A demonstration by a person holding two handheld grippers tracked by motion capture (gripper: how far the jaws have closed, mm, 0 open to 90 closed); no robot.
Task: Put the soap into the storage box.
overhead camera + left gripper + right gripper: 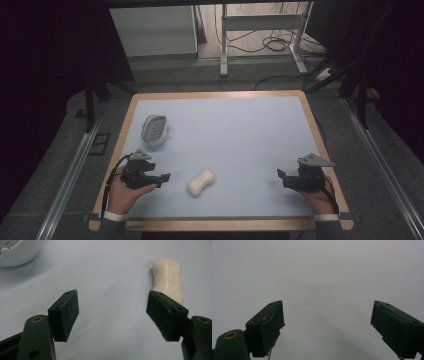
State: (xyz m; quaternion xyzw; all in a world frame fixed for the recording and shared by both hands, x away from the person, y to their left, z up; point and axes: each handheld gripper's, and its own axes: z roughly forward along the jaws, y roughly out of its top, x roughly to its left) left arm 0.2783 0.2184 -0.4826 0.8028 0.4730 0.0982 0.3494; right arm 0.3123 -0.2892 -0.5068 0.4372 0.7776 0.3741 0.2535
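With both jaws wide, my left gripper (pixel 161 178) beside soap (pixel 201 182), right gripper (pixel 283 177) idle; off-centre approach risks shoving soap across counter (pixel 240 130).

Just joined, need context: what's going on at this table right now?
A person holds a two-jaw gripper in each hand over a pale blue table. Both are open and hold nothing. The left gripper points at a cream bar of soap lying flat just beyond its fingers, not touching it. A soap dish sits farther back on the left, with nothing in it. The right gripper hovers near the right edge over bare table.
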